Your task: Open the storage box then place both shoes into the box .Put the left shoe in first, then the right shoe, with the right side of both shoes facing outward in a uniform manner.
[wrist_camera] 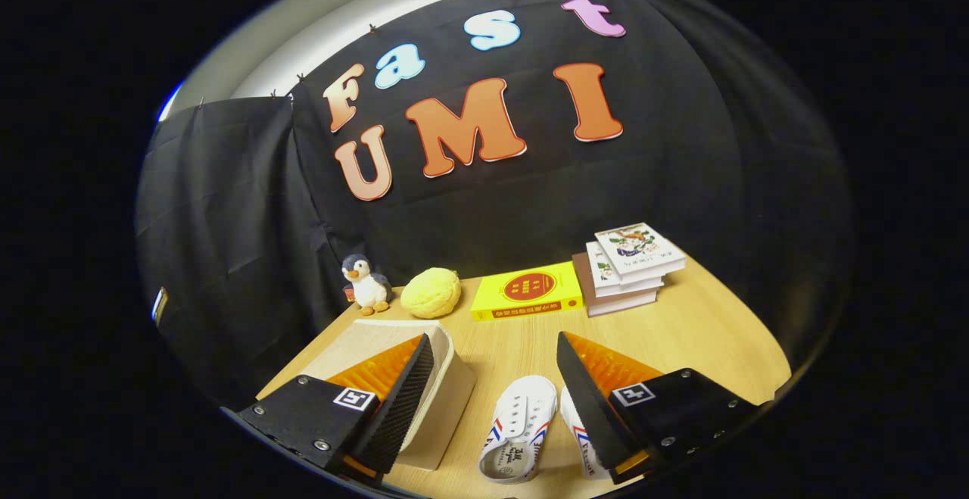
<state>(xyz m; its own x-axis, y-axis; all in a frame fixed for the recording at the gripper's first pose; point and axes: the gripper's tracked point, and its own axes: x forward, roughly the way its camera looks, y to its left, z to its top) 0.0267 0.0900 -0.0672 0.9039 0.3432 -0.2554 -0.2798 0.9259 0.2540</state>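
A pale wooden storage box [424, 400] with its lid closed lies on the wooden table [704, 332], partly behind my left finger. Two white shoes with red and blue stripes lie side by side to its right. One shoe [518, 427] shows whole between my fingers. The other shoe [581, 438] is mostly hidden behind my right finger. My gripper [496, 347] is open above the table, with nothing held between its fingers.
At the back of the table, from left to right, stand a small plush penguin [366, 284], a yellow round plush [431, 292], a yellow book [528, 291] and a stack of books [630, 266]. Black cloth walls close in behind and on both sides.
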